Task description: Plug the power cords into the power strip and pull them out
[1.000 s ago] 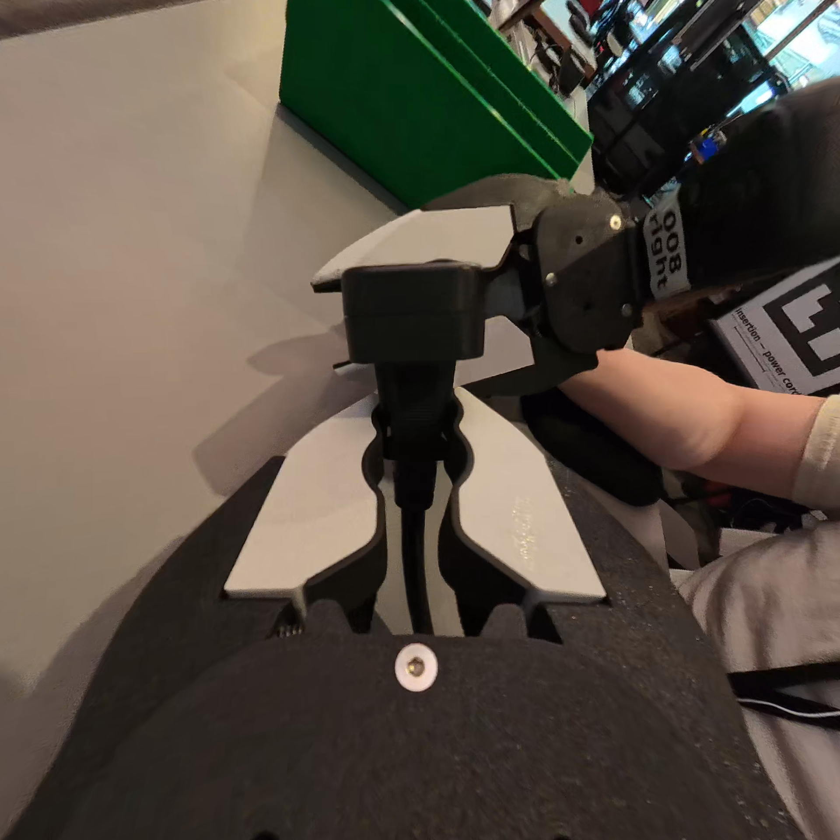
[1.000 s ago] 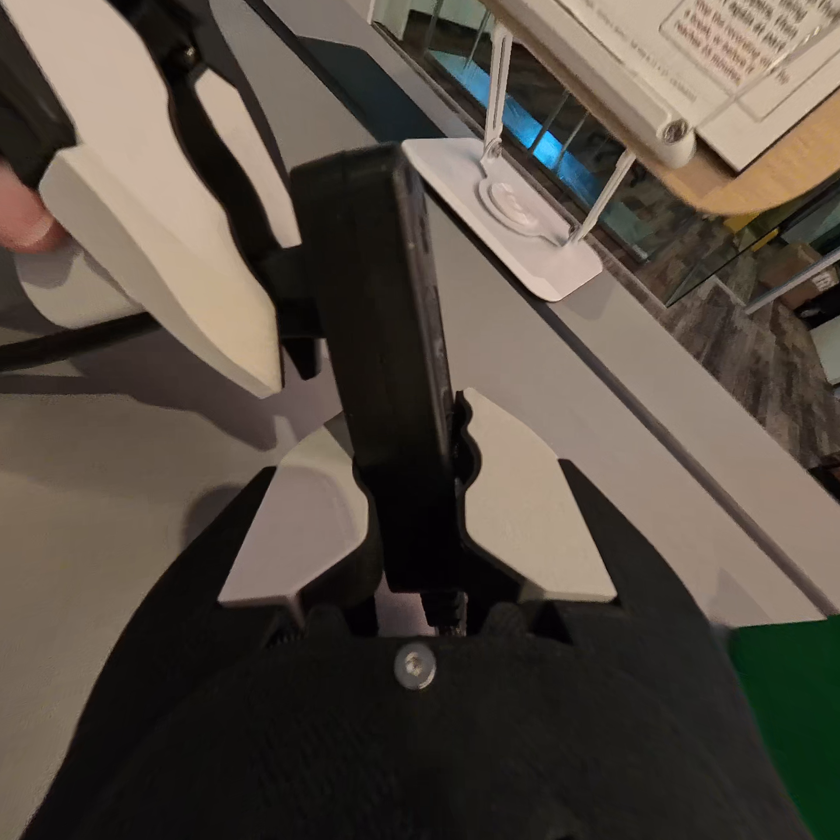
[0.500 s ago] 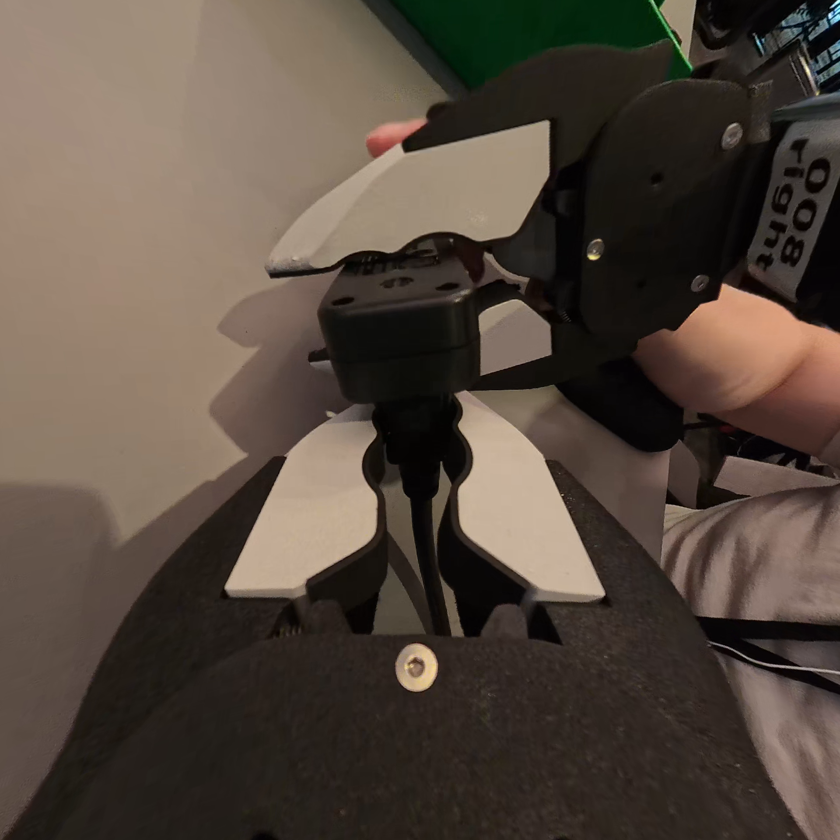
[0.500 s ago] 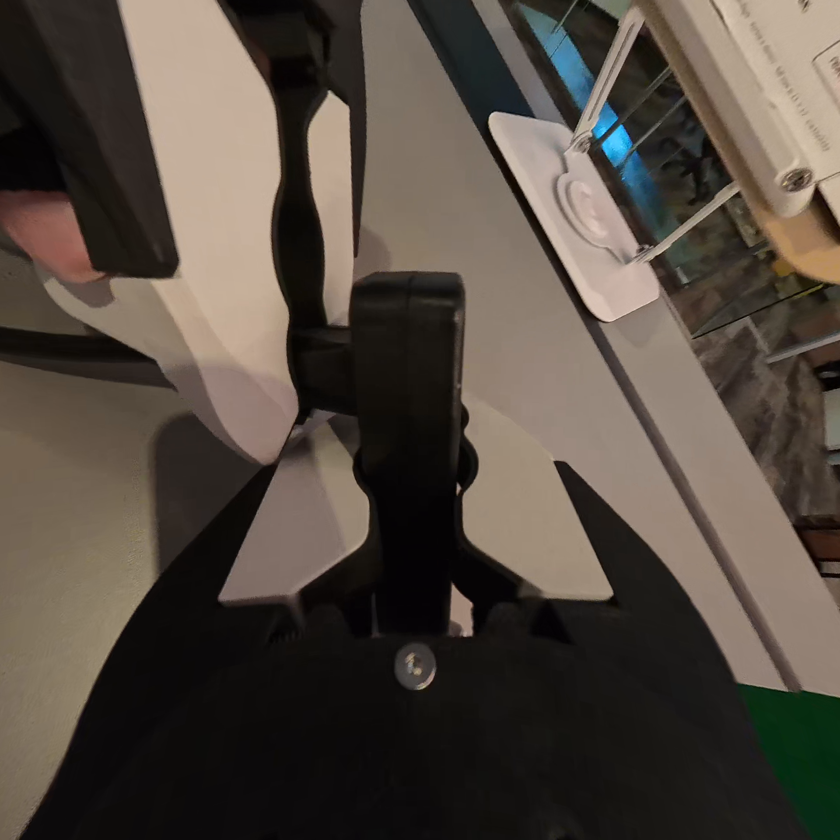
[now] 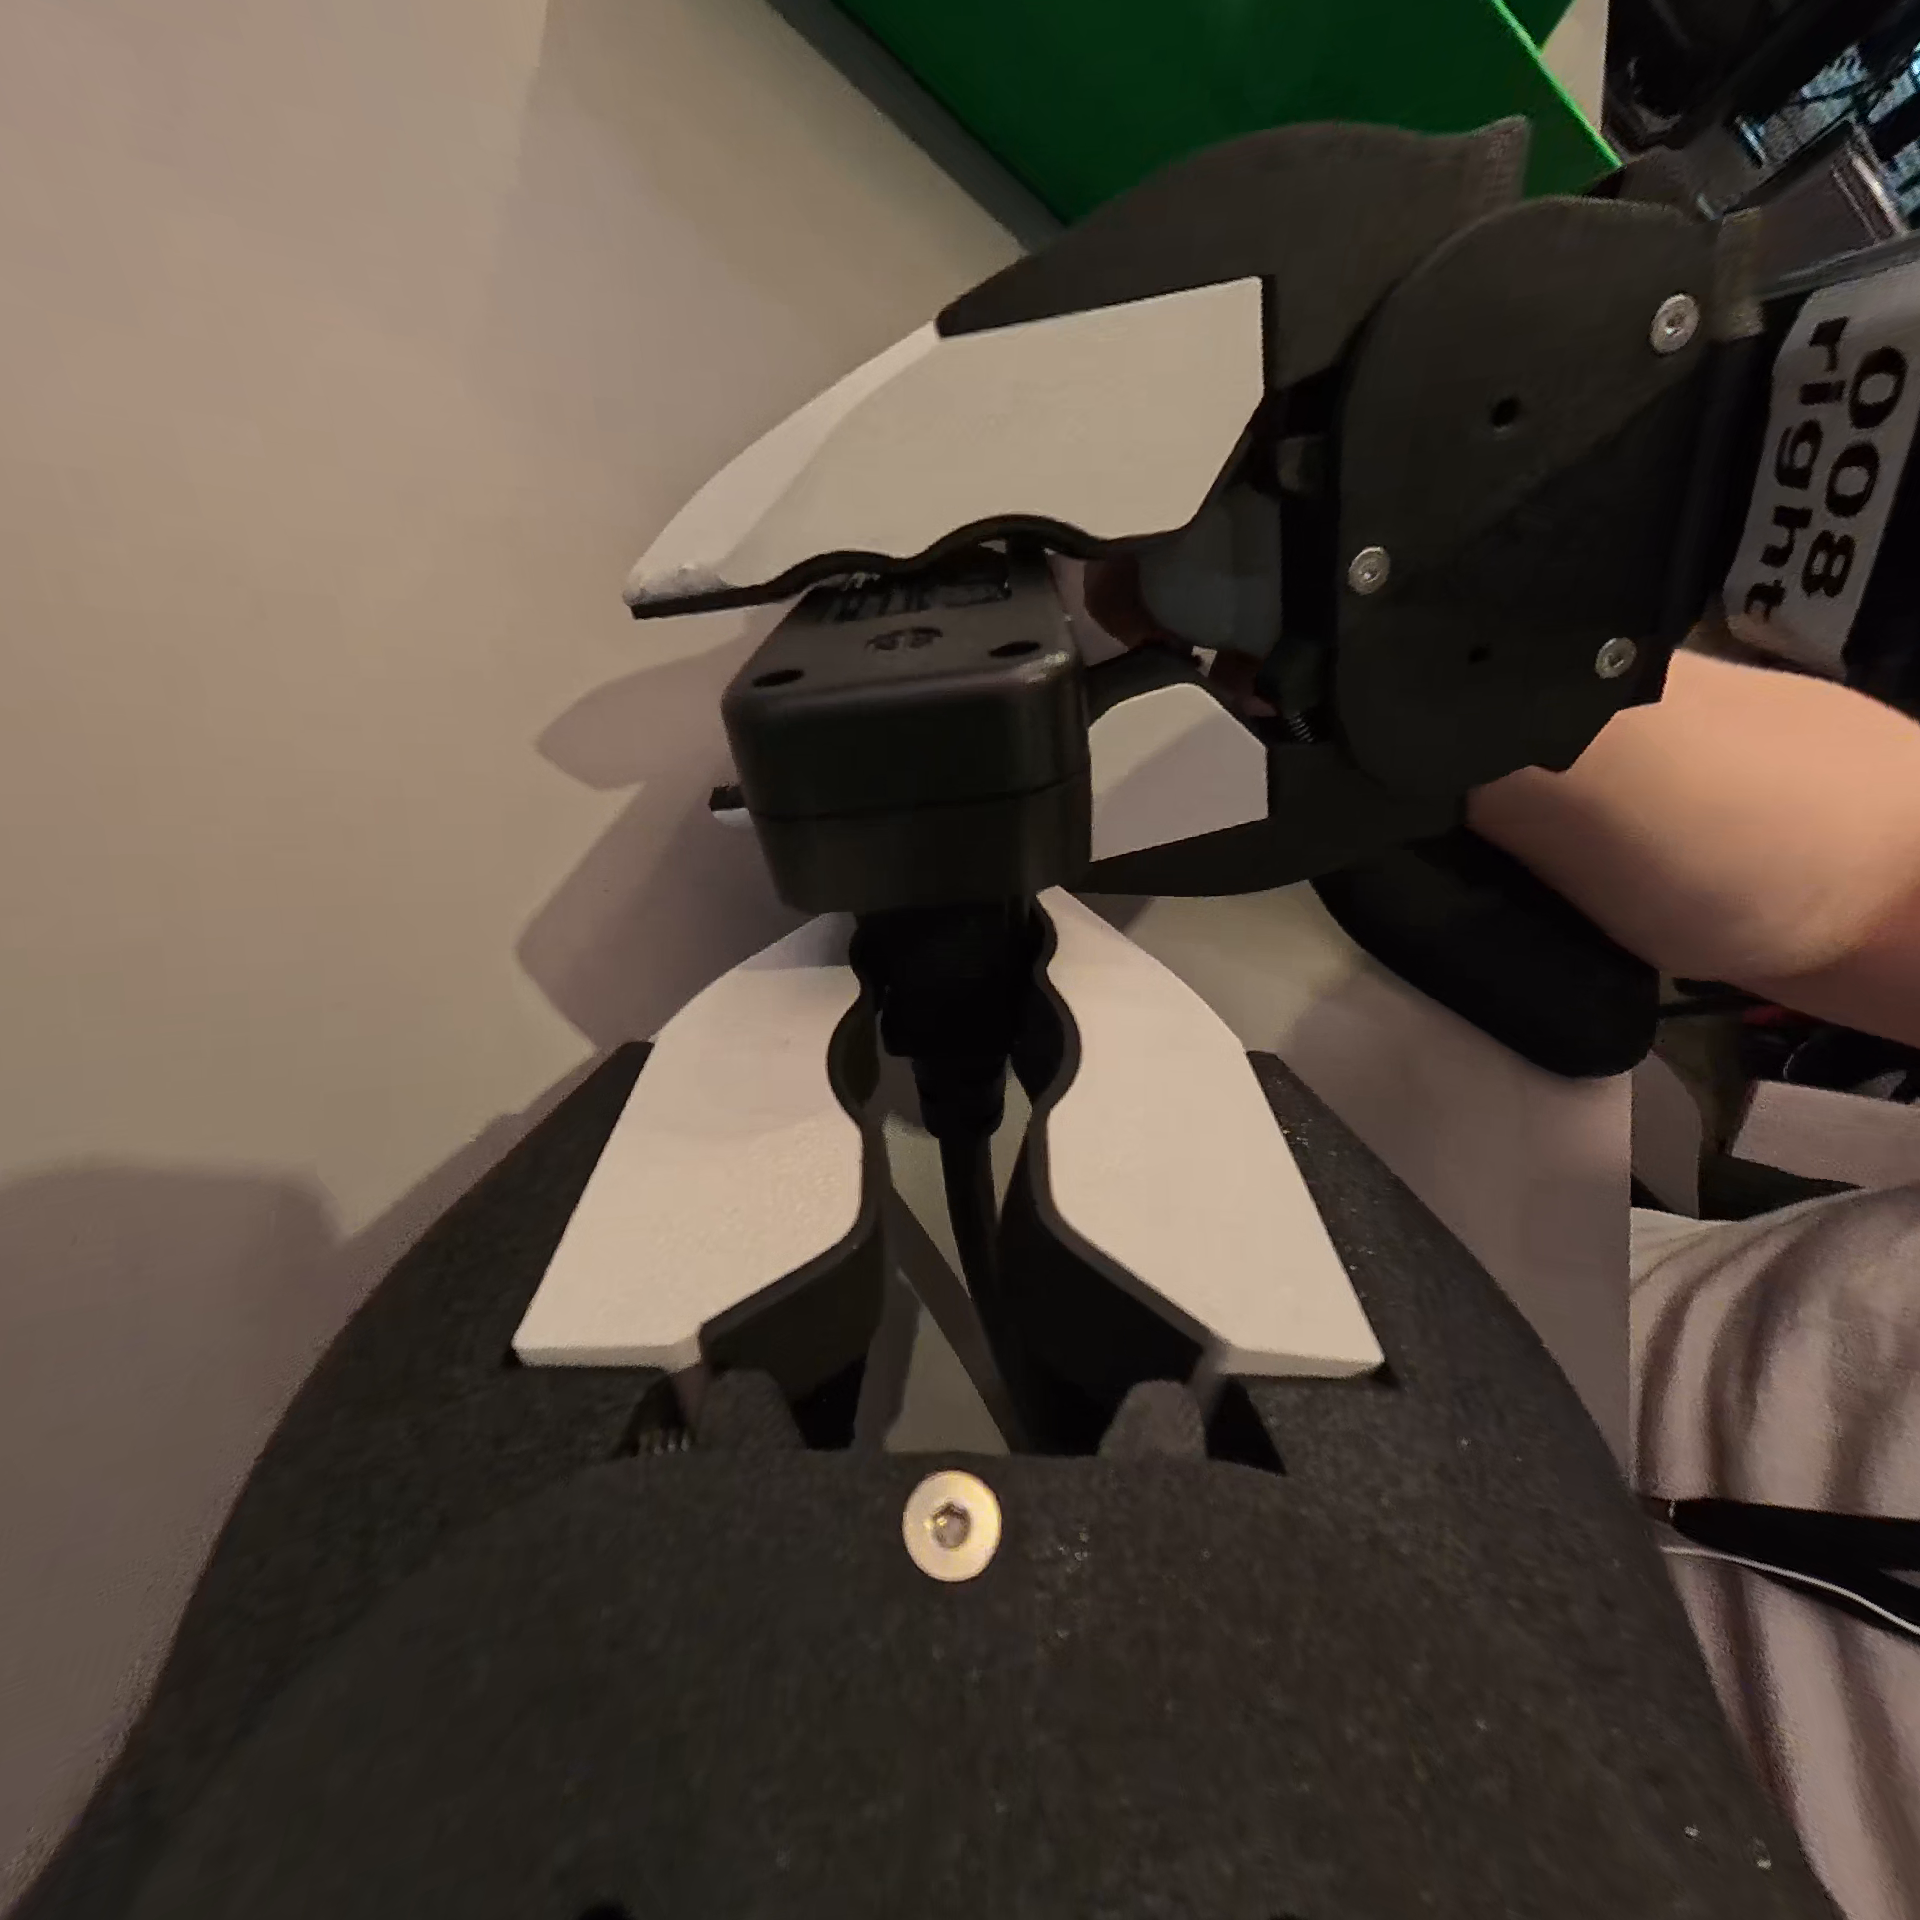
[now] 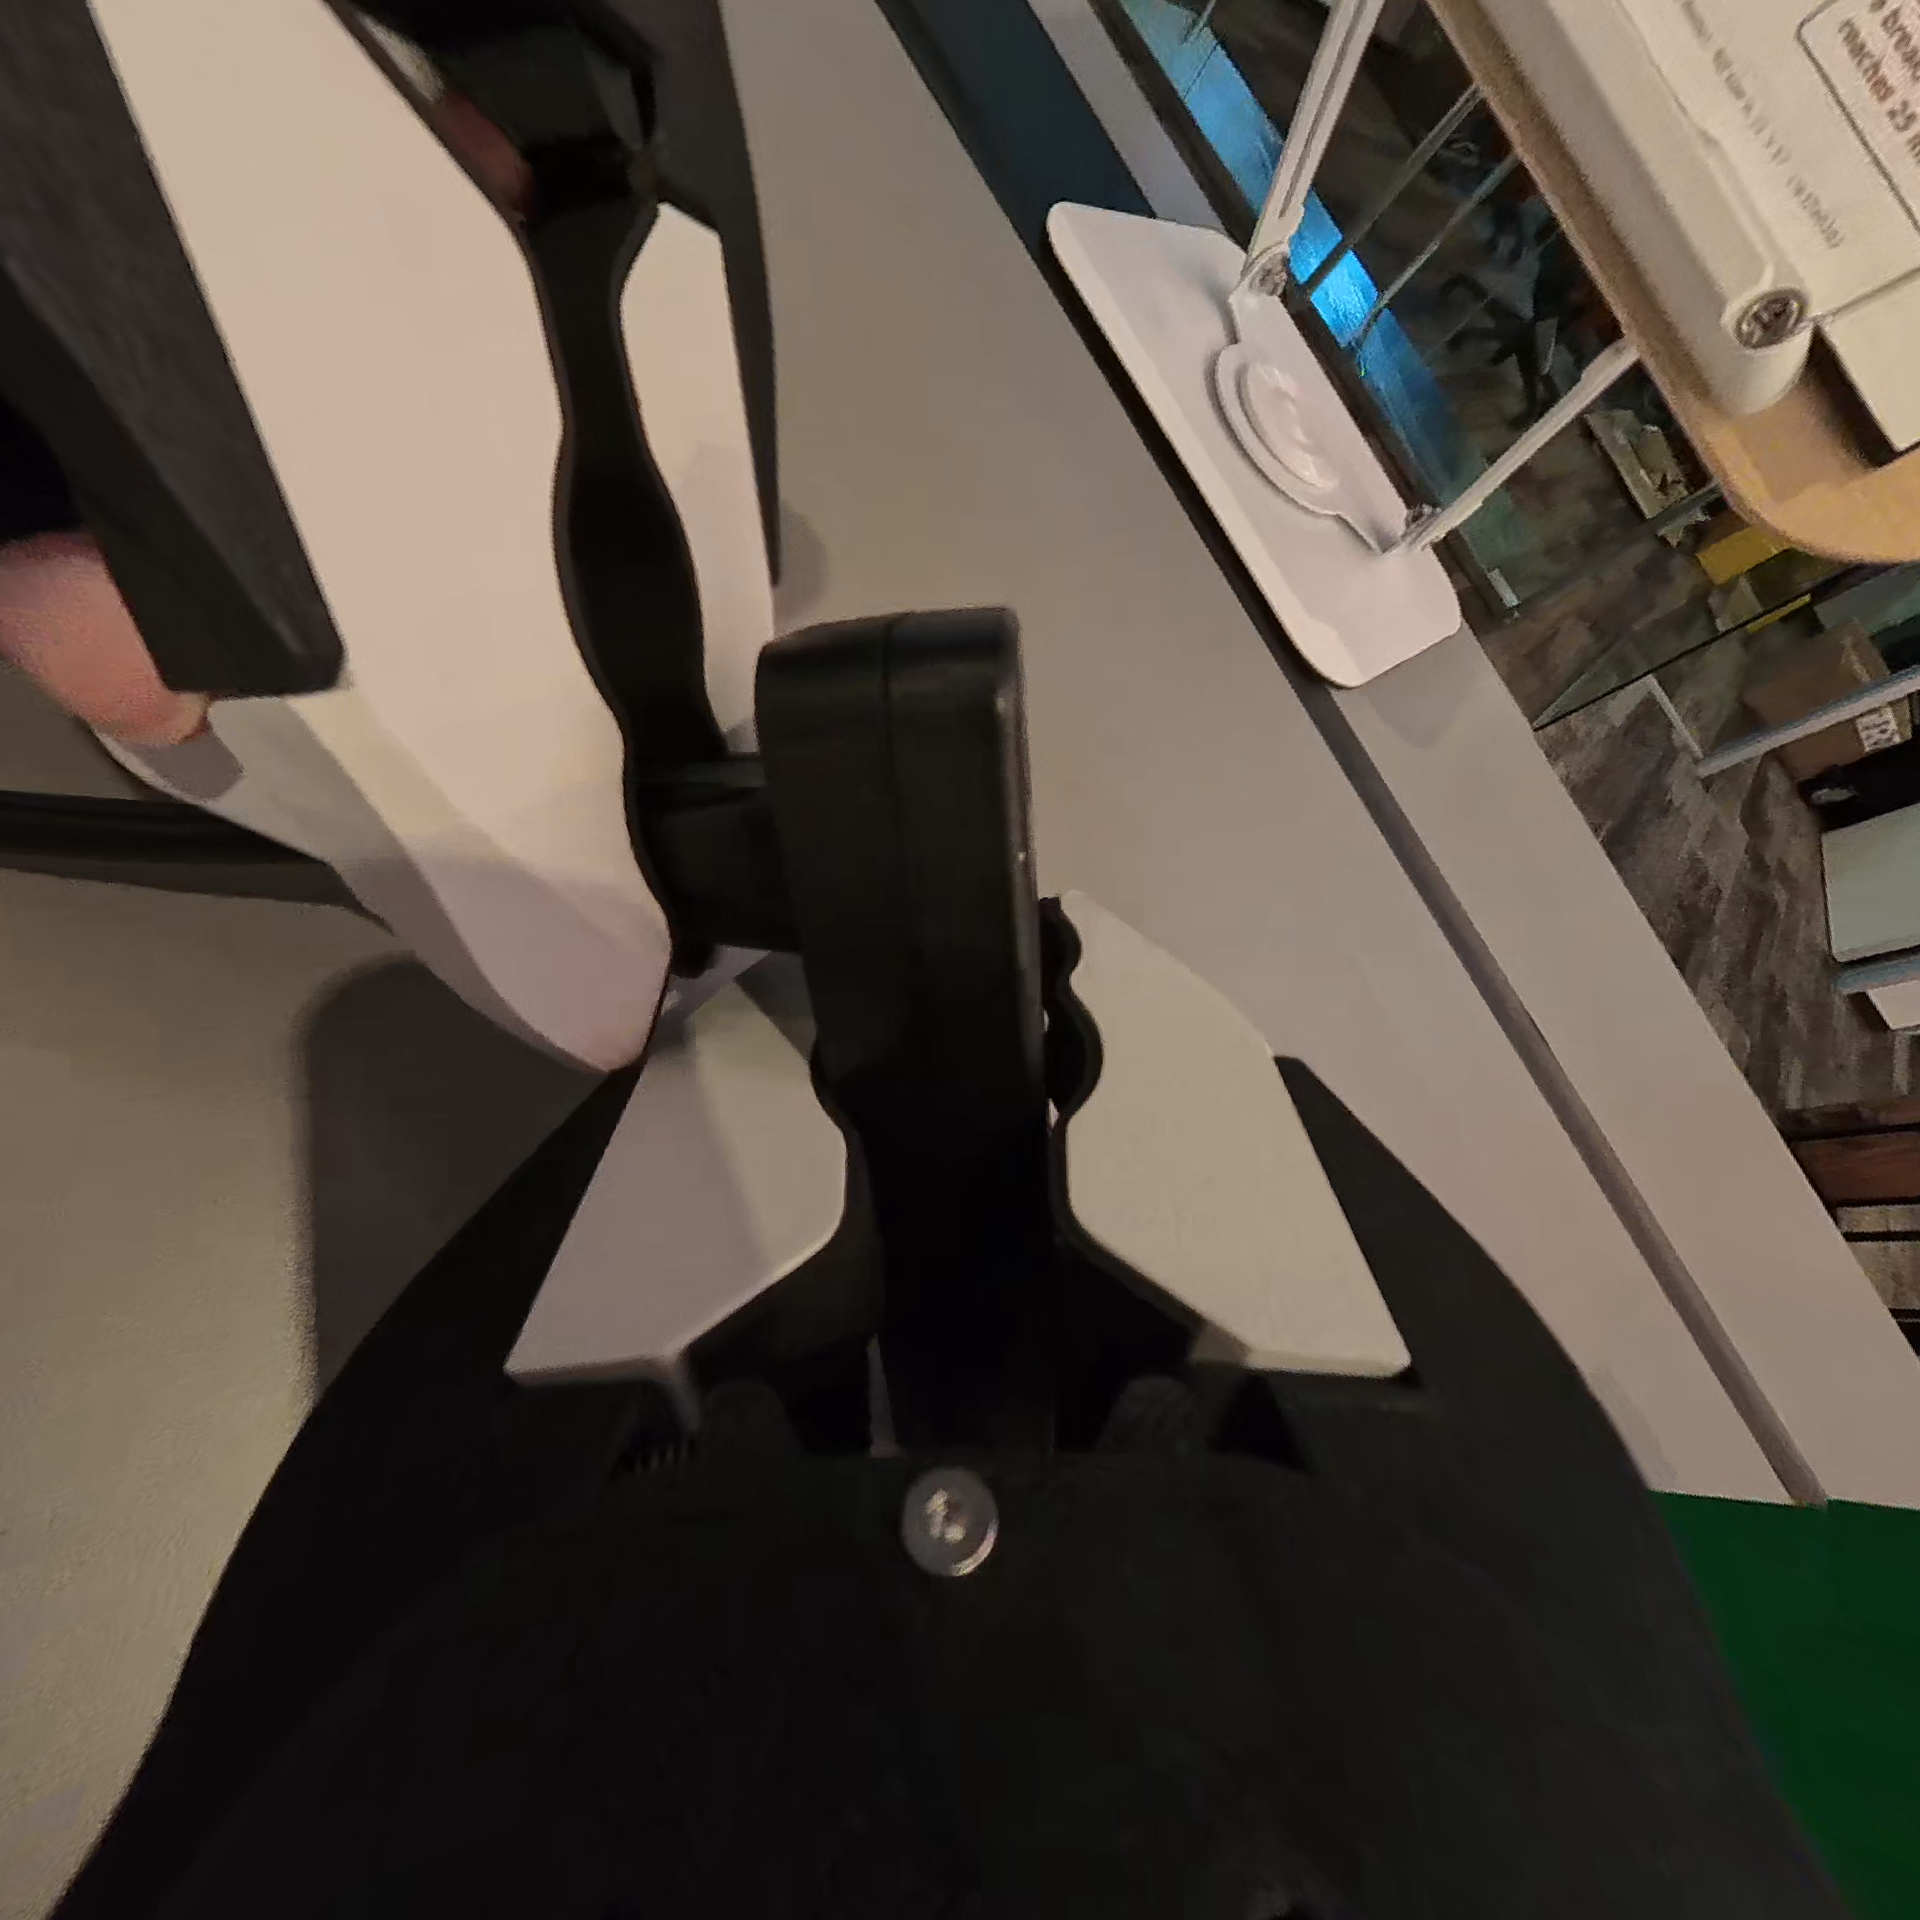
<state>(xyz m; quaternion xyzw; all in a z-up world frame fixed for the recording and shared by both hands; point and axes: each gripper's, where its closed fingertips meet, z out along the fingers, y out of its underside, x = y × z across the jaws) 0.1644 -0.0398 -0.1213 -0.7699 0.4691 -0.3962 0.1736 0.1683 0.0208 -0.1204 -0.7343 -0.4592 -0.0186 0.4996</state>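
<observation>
We've got the left gripper [image 5: 951, 997] with its fingers clamped on the neck of the plug [image 5: 940, 971], right where the power cord [image 5: 977, 1226] runs back between them. Straight ahead of that, the plug sits against the underside of the power strip [image 5: 909, 758] — looks seated to us, or very nearly, though the prongs aren't visible so we can't swear to it. To the right of the strip, the right gripper [image 6: 951, 1049] has its fingers closed on the strip's body, holding it up off the worktop [image 5: 312, 416] edge-on.

Our read on progress: the plug-in half for this cord looks about done, the pull-out is still to come, and any other cords aren't in view at all.

Hard to tell stuff — the socket face of the strip is hidden in both views, the strip's far end is buried inside the right gripper, and the right wrist view is a bit smeared. The green box [image 5: 1195, 94] beyond the strip is cut off at the frame edge.
</observation>
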